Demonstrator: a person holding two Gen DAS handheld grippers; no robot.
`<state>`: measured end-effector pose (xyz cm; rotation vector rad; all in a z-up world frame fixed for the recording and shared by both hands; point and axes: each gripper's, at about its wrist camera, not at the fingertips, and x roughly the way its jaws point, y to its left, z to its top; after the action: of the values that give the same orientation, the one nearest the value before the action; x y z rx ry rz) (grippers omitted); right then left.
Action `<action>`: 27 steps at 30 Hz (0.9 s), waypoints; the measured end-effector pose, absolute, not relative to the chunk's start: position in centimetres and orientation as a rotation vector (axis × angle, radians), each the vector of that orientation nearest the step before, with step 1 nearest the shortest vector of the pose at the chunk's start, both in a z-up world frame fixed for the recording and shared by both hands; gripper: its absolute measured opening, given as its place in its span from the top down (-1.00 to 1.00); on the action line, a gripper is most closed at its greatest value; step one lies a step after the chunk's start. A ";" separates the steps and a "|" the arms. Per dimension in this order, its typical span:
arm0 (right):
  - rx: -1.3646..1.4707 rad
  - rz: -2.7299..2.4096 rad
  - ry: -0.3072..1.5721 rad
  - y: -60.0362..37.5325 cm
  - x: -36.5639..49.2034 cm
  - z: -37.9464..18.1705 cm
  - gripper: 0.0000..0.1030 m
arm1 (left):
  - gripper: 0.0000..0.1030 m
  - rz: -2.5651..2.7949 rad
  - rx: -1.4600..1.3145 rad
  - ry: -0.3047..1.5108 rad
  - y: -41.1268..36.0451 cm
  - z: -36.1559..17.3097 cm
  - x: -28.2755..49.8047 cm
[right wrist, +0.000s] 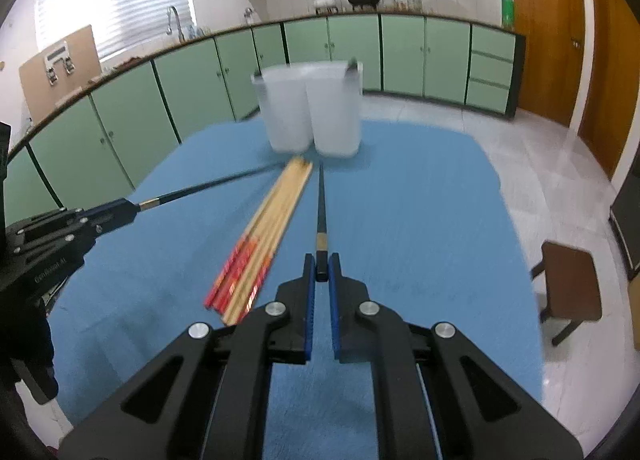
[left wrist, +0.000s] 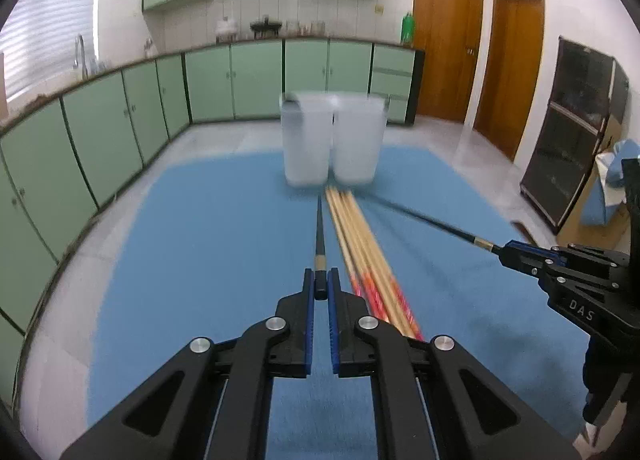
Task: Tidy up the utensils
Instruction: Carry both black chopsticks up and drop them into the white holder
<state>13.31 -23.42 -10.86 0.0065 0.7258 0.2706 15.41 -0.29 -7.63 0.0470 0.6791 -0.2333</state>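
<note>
A black chopstick (left wrist: pixel 320 232) sits clamped by its butt end in the left gripper (left wrist: pixel 321 288), its tip pointing toward twelve o'clock at the containers. A second black chopstick (right wrist: pixel 321 212) is pinched the same way in the right gripper (right wrist: pixel 321 270), whose body shows at three o'clock in the left wrist view. Between the two, a bundle of wooden chopsticks (right wrist: pixel 266 232) with red-patterned ends lies on the blue cloth (right wrist: pixel 420 220), tips near the containers. Two frosted plastic containers (left wrist: pixel 332 140) stand upright, touching side by side, at twelve o'clock on the cloth. Green cabinets (left wrist: pixel 120 112) line the far wall.
</note>
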 end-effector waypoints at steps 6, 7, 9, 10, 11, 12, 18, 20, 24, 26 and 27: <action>0.005 0.300 0.643 -24.0 14.1 -6.2 0.89 | 0.88 -0.255 0.031 0.562 0.1 -3.1 16.0; 0.007 0.305 0.633 -24.3 14.3 -5.6 0.89 | 0.88 -0.260 0.029 0.552 0.2 -2.6 16.3; 0.011 0.316 0.618 -24.6 14.9 -4.2 0.89 | 0.88 -0.275 0.023 0.536 0.3 -1.7 16.8; 0.011 0.324 0.612 -24.7 15.3 -3.4 0.89 | 0.88 -0.284 0.022 0.528 0.3 -1.1 17.2; 0.010 0.332 0.608 -24.8 15.8 -2.7 0.89 | 0.88 -0.290 0.024 0.522 0.3 -0.7 17.6; 0.010 0.338 0.606 -24.9 16.1 -2.2 0.89 | 0.88 -0.295 0.025 0.516 0.3 -0.3 18.0; -0.014 0.373 0.620 -24.6 19.2 0.2 0.89 | 0.88 -0.321 0.009 0.501 0.1 1.2 20.5; -0.021 0.386 0.620 -24.5 20.3 1.1 0.89 | 0.88 -0.328 0.002 0.498 0.0 1.7 21.5; -0.020 0.414 0.630 -24.4 21.9 2.5 0.89 | 0.88 -0.330 0.012 0.488 -0.1 2.2 22.6; -0.019 0.425 0.628 -24.4 22.6 3.5 0.89 | 0.88 -0.336 0.013 0.480 -0.2 2.8 23.0; -0.022 0.432 0.622 -24.4 23.0 4.2 0.89 | 0.88 -0.340 0.012 0.472 -0.3 3.2 23.2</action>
<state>22.98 -24.43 4.18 -0.0217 0.6221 0.4324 23.24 -0.25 3.19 0.0124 0.4718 -0.3401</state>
